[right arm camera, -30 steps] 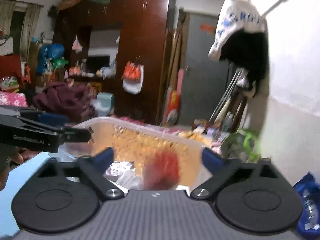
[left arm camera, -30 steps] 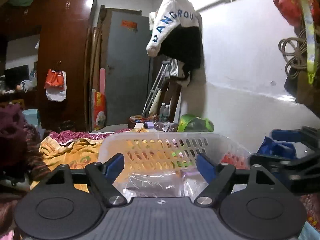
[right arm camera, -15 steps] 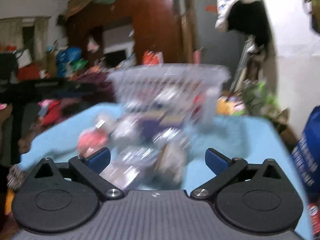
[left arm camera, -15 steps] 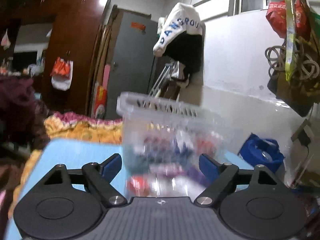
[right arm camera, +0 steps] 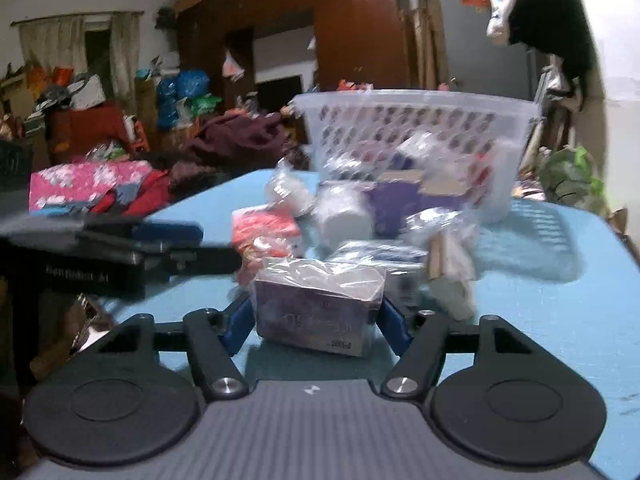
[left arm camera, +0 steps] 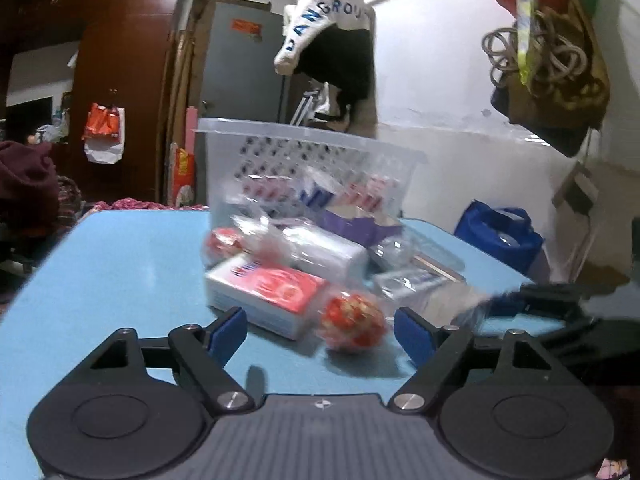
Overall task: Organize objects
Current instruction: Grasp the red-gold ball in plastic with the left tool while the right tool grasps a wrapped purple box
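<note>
I have the left gripper [left arm camera: 320, 330] spread wide above the light blue tabletop [left arm camera: 120, 272], grasping nothing; a red foil-wrapped ball in clear plastic [left arm camera: 352, 320] lies between its fingers, low in the frame. Just left of the ball sits a red-and-white wrapped packet [left arm camera: 264, 290]. The translucent perforated plastic basket [left arm camera: 308, 168] stands at frame centre, with packets piled in front of it. In the right wrist view, the right gripper [right arm camera: 316, 322] brackets a purple box wrapped in clear plastic [right arm camera: 316, 312], blue pads against both sides, apparently clenched on it. The pile is motion-blurred. The left gripper also shows at that view's left edge.
</note>
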The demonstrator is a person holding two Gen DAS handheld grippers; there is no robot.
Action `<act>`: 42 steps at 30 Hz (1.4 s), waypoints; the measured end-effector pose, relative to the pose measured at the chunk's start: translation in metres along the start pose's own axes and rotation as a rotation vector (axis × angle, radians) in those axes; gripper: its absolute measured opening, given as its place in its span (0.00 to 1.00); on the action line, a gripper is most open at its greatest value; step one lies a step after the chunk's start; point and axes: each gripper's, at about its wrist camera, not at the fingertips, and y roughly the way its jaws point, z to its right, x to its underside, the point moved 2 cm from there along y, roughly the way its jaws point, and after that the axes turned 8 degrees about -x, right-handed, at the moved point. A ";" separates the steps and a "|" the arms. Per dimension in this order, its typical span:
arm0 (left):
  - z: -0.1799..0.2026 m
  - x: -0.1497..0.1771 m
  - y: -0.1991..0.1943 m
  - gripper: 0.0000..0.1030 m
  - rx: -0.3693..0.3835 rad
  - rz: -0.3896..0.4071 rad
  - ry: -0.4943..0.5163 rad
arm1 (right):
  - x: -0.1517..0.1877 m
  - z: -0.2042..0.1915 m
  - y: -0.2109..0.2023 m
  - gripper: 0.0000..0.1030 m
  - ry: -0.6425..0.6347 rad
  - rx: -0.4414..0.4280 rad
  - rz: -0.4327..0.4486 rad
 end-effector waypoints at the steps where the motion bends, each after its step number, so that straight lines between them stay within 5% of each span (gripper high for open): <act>1: 0.006 0.002 0.003 0.78 0.004 -0.007 0.013 | 0.001 0.002 -0.006 0.66 0.007 0.008 0.013; 9: 0.037 0.008 0.023 0.76 -0.054 -0.022 0.085 | -0.001 0.035 -0.048 0.66 0.066 0.101 0.114; 20: 0.026 0.009 0.025 0.50 -0.020 -0.004 0.033 | 0.002 0.050 -0.053 0.66 0.105 0.135 0.132; 42: 0.009 0.015 -0.003 0.50 0.001 0.126 0.046 | 0.003 0.054 -0.043 0.66 0.118 0.143 0.121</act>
